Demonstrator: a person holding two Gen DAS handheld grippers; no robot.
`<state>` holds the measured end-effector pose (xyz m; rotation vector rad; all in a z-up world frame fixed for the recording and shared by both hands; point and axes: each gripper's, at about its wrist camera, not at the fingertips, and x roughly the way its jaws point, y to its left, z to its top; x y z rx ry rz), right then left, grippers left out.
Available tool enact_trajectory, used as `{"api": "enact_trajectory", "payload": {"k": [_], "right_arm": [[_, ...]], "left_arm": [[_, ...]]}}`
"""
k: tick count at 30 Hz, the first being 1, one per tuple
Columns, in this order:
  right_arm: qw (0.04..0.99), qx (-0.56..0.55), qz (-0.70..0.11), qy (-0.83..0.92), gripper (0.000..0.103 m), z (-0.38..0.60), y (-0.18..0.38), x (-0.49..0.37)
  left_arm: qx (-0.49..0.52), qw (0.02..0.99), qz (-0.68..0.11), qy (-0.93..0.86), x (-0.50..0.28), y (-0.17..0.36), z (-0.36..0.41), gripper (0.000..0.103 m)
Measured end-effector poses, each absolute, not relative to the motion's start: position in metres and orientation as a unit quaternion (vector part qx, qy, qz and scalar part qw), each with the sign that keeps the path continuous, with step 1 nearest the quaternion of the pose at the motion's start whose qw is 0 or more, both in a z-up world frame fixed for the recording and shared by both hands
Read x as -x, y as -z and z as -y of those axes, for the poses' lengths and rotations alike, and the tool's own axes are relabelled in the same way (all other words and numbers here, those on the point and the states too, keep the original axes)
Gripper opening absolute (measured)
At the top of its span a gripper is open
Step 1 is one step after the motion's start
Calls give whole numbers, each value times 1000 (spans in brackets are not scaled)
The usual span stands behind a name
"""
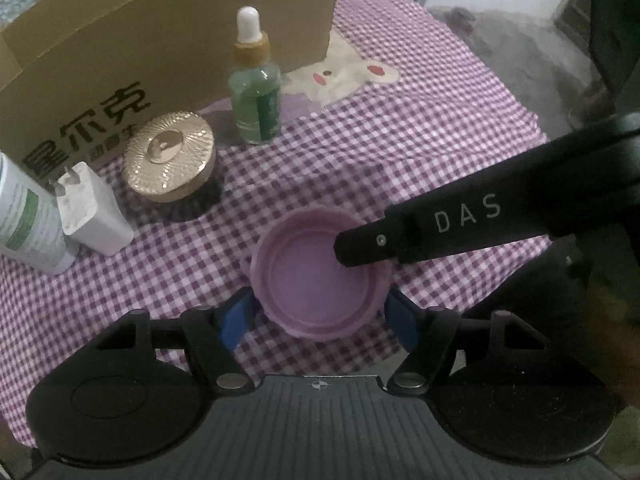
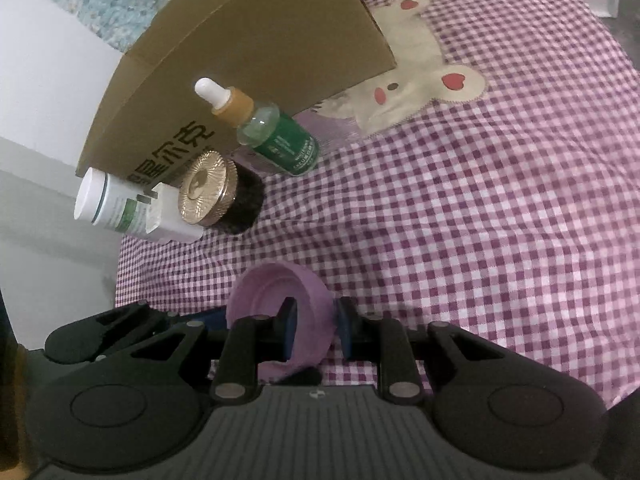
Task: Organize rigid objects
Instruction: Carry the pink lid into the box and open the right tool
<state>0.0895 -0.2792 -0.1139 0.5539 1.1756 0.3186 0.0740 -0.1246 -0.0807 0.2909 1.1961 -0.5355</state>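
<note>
I see a round purple lid (image 1: 320, 276) held hollow side up over the checked cloth, and a green dropper bottle (image 1: 255, 92), gold-topped jar (image 1: 170, 158), white plug (image 1: 94, 210) and white bottle (image 1: 24, 220) standing by the box.

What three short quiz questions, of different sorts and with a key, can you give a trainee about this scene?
1. True or false: the bottle lies on its side.
2. What does the right gripper pinch? A) the wall of the lid B) a spoon C) a cup
3. Fill in: the jar stands between the charger and the ____.

Key: 1 false, it stands upright; 2 A; 3 bottle.
</note>
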Motion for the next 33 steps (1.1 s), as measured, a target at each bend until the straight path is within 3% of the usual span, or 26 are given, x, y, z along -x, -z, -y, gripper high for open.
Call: {"api": "enact_trajectory", "payload": {"k": [16,33], "right_arm": [[787,-272,-533,-149,24,285,112,-84],[804,-278,-507,-137,24,289,84,-67]], "left_arm": [[-169,785,-550,230,-74,88,132,70],[-172,803,-517,240,-59,56,135,70]]}}
